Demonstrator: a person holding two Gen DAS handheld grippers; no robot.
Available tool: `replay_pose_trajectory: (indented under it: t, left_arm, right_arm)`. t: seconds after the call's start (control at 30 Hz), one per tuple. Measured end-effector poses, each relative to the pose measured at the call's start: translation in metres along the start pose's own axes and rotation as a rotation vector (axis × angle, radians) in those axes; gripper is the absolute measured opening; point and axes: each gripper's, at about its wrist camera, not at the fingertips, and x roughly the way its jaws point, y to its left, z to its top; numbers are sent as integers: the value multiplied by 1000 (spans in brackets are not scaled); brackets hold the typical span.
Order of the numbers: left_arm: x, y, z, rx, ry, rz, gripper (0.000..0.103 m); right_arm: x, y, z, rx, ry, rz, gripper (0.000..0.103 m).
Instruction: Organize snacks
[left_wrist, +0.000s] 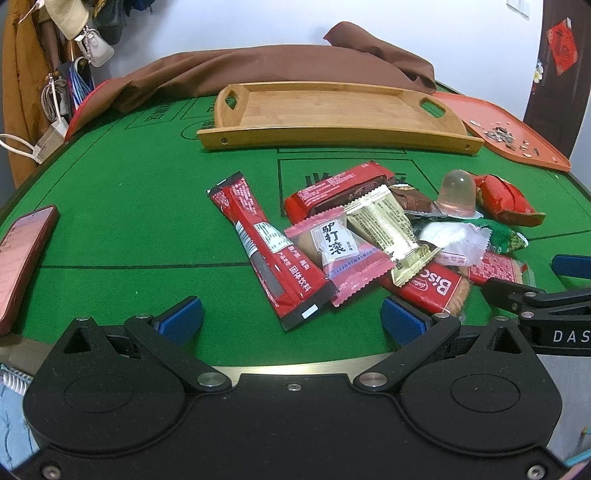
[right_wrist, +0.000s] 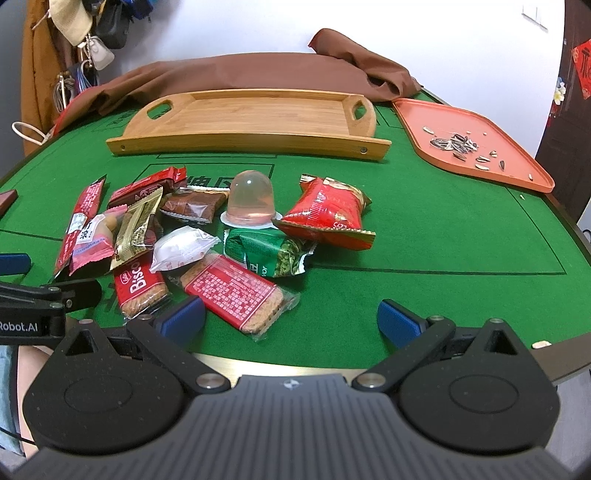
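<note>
brown cloth (left_wrist: 258, 70) heaped behind, orange tray (right_wrist: 476, 144) holding seeds (right_wrist: 456, 144), red phone (left_wrist: 22, 258) left.

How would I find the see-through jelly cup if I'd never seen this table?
Start at the long wooden tray on the green table, then look at the snack pile in front of it. At the pile's back, beside the puffy red bag, stands the jelly cup: the only clear dome among flat wrappers.

Ten wrapped snacks (right_wrist: 236, 295) and one jelly cup (right_wrist: 251, 201) lie heaped at 9 o'clock; one wooden tray (right_wrist: 251, 110) and one orange tray (right_wrist: 480, 125) at 12.
</note>
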Motion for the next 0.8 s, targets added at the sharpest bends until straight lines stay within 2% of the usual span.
replay_pose_trajectory:
  t: [0.4, 0.67, 0.8]
  left_arm:
    - [3, 7, -7, 20, -92, -16, 103]
    - [5, 6, -4, 24, -88, -25, 103]
    - [6, 5, -1, 23, -92, -30, 102]
  right_arm:
    - [1, -9, -2, -51, -25, 49, 103]
    - [1, -6, -6, -54, -63, 64, 103]
    - [4, -2, 1, -61, -29, 76, 103]
